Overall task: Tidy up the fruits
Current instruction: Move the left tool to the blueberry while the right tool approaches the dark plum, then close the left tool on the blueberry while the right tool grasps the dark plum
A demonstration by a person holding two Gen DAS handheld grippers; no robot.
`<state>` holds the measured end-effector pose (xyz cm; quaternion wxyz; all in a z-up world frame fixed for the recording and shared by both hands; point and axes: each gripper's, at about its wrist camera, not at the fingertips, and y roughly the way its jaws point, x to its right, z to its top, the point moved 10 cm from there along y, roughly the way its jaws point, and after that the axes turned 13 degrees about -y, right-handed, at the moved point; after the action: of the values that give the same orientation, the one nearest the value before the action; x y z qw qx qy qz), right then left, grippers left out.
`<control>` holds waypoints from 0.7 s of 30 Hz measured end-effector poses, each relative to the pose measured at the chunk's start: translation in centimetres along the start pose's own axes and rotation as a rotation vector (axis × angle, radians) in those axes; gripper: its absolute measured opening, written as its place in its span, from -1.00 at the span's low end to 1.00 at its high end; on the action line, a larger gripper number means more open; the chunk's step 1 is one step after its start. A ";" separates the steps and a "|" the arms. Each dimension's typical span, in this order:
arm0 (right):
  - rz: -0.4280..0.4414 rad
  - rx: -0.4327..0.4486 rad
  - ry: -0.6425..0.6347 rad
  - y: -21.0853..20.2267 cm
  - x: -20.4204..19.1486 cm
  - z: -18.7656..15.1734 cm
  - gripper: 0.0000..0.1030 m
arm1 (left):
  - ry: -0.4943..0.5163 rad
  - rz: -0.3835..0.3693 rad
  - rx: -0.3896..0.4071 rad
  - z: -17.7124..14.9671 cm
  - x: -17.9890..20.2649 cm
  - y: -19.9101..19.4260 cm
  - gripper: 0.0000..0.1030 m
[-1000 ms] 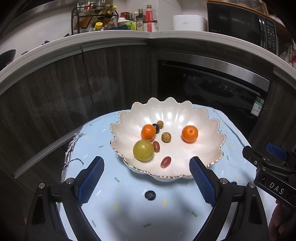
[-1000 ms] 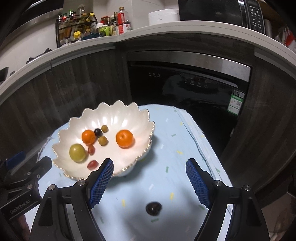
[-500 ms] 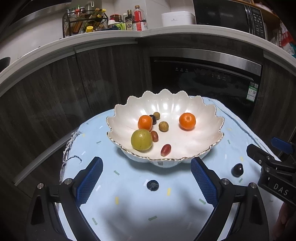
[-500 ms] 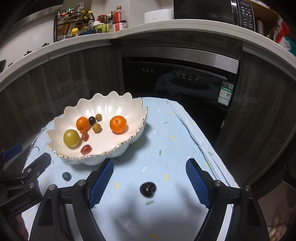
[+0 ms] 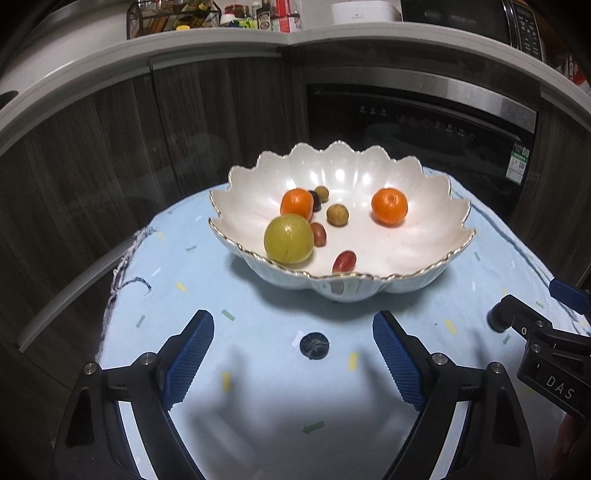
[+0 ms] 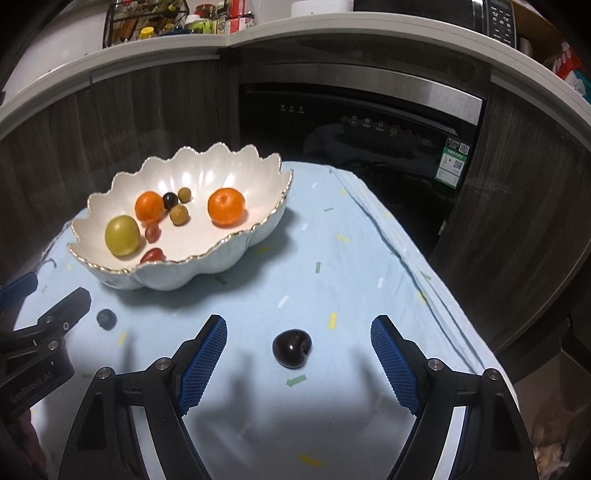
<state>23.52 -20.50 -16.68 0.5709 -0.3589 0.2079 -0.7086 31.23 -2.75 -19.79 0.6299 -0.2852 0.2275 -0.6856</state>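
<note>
A white scalloped bowl (image 5: pixel 354 291) (image 6: pixel 177 278) stands on the light blue cloth. It holds two oranges (image 5: pixel 389 206), a green round fruit (image 5: pixel 289 239) and several small red, brown and dark fruits. A blueberry (image 5: pixel 314 345) (image 6: pixel 106 318) lies on the cloth in front of the bowl, between the fingers of my left gripper (image 5: pixel 293 323). Its jaws are closing, and the pads stand clear of the berry. My right gripper (image 6: pixel 299 325) is open around a dark cherry (image 6: pixel 291 349) without touching it. Each gripper shows at the edge of the other's view.
The cloth-covered table (image 6: pixel 369 258) drops off close on the right and left. Behind it stand dark wood cabinets (image 5: pixel 110 166) and a black oven front (image 6: pixel 362 122). The counter above carries bottles (image 5: pixel 273 14) and a microwave (image 5: pixel 517 22).
Both grippers have sunk toward the cloth. The blueberry now lies between the left fingers and the cherry between the right fingers. The left jaws have narrowed a little.
</note>
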 end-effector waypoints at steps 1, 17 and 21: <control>0.007 -0.006 -0.002 0.2 -0.1 -0.1 0.57 | 0.001 -0.002 -0.005 -0.1 0.0 0.2 0.67; 0.080 -0.090 0.026 3.6 -1.0 -1.8 0.33 | -0.042 -0.014 -0.129 -1.9 -0.4 3.5 0.10; 0.093 -0.100 0.037 4.0 -1.0 -2.0 0.24 | -0.038 -0.015 -0.145 -2.5 -0.2 3.8 -0.08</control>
<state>24.73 -20.87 -21.11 0.5806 -0.3637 0.2698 -0.6766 32.36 -3.10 -24.22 0.6066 -0.3449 0.2623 -0.6666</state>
